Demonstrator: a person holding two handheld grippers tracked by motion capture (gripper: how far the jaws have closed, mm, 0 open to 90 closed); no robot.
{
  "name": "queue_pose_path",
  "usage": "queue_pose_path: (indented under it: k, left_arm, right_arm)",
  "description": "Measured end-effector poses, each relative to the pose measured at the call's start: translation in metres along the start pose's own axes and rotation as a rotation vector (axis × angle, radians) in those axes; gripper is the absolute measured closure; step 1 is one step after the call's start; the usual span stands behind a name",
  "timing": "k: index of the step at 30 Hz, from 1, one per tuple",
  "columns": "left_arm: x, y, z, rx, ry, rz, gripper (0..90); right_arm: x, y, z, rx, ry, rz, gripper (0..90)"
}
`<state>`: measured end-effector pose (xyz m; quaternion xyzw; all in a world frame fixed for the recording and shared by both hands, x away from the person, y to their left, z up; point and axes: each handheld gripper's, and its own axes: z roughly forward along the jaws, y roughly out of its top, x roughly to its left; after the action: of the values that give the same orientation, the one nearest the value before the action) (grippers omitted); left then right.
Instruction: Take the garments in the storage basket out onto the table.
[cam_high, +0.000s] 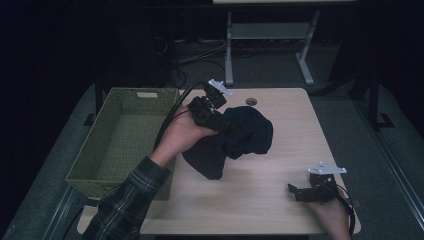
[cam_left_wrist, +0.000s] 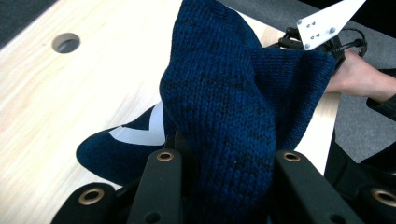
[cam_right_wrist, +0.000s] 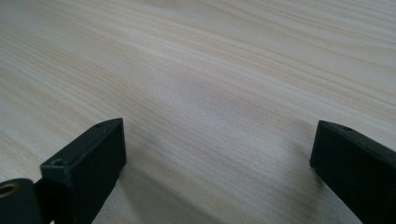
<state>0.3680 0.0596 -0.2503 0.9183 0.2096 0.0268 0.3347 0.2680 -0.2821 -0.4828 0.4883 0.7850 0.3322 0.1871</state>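
A dark blue knitted garment (cam_high: 240, 137) hangs bunched over the middle of the wooden table (cam_high: 270, 200), its lower end touching the top. My left gripper (cam_high: 222, 125) is shut on a thick fold of it; in the left gripper view the knit (cam_left_wrist: 224, 121) fills the gap between both jaws, and a white V mark (cam_left_wrist: 140, 133) shows on a lower fold. My right gripper (cam_high: 295, 192) rests low at the table's front right, open, with bare wood (cam_right_wrist: 219, 107) between its jaws. The right gripper's grey plate (cam_left_wrist: 329, 21) is in the left gripper view beyond the garment.
A green woven basket (cam_high: 117, 145) stands empty against the table's left edge. A round cable hole (cam_high: 251, 101) sits near the table's far edge. A white desk frame (cam_high: 265, 40) stands on the dark floor behind.
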Motion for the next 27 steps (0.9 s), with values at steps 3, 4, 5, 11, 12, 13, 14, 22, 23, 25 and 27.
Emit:
queue_pose_path:
  k: [3, 4, 5, 11, 12, 13, 14, 22, 23, 25, 27]
  left_arm:
    - [-0.001, -0.002, 0.011, 0.0, -0.011, -0.011, 72.4]
    - [-0.002, -0.002, 0.014, 0.004, -0.014, -0.012, 72.4]
    - [-0.002, -0.003, 0.018, 0.006, -0.018, -0.015, 72.4]
    - [-0.005, -0.006, 0.045, -0.01, -0.056, -0.053, 72.4]
    - [-0.006, -0.007, 0.05, -0.007, -0.066, -0.055, 72.4]
    - [-0.006, -0.007, 0.055, -0.003, -0.074, -0.055, 72.4]
    - [-0.007, -0.008, 0.059, 0.0, -0.076, -0.056, 72.4]
    - [-0.004, -0.017, 0.098, 0.002, -0.125, -0.098, 72.3]
    - [-0.003, -0.018, 0.101, 0.001, -0.129, -0.104, 72.3]
    - [0.002, -0.024, 0.111, 0.0, -0.141, -0.123, 72.3]
    - [0.006, -0.028, 0.117, -0.01, -0.158, -0.138, 72.0]
  right_arm:
    - [0.0, 0.0, 0.0, 0.0, 0.0, 0.0, 3.3]
    - [0.0, 0.0, 0.0, 0.0, 0.0, 0.0, 3.3]
    - [0.0, 0.0, 0.0, 0.0, 0.0, 0.0, 3.3]
    - [0.0, 0.0, 0.0, 0.002, 0.0, 0.001, 3.2]
    - [0.0, 0.0, 0.0, 0.002, 0.0, 0.001, 3.3]
    - [0.0, 0.0, 0.0, 0.001, 0.0, 0.002, 3.2]
    - [0.0, 0.0, 0.0, 0.003, 0.001, 0.004, 3.3]
    - [0.0, 0.0, 0.0, 0.004, 0.001, 0.003, 3.3]
    - [0.0, 0.0, 0.0, 0.003, 0.001, 0.003, 3.3]
    - [0.0, 0.0, 0.0, 0.003, 0.0, 0.001, 3.3]
    - [0.0, 0.0, 0.0, 0.003, 0.0, 0.001, 3.3]
